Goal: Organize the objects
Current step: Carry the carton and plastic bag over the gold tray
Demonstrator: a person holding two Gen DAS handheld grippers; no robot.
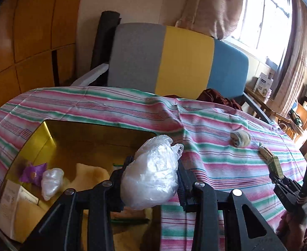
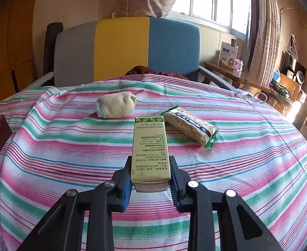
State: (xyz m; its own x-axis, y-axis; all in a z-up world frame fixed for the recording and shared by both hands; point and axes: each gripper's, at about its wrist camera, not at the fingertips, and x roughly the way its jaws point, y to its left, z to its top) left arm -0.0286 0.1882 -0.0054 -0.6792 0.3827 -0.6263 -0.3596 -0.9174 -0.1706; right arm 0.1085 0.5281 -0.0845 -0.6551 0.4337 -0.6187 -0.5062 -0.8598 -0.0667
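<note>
My left gripper (image 1: 151, 179) is shut on a crumpled clear plastic bag (image 1: 151, 173), held over the right edge of an open gold-lined box (image 1: 48, 138). Inside the box lie a purple packet (image 1: 33, 172), a smaller plastic wad (image 1: 51, 183) and a white carton (image 1: 13, 207). My right gripper (image 2: 150, 177) is shut on a long olive-green carton (image 2: 150, 148) just above the striped cloth (image 2: 59, 150). Beyond it lie a rolled yellowish cloth (image 2: 115, 104) and a wrapped snack bar (image 2: 190, 126). The right gripper (image 1: 279, 179) with its carton also shows at the right of the left wrist view.
A chair with a grey, yellow and blue back (image 2: 122, 50) stands behind the covered table. A wooden side table (image 2: 233, 73) with boxes sits under the window at the right. Wooden cabinet doors (image 1: 27, 31) fill the left side.
</note>
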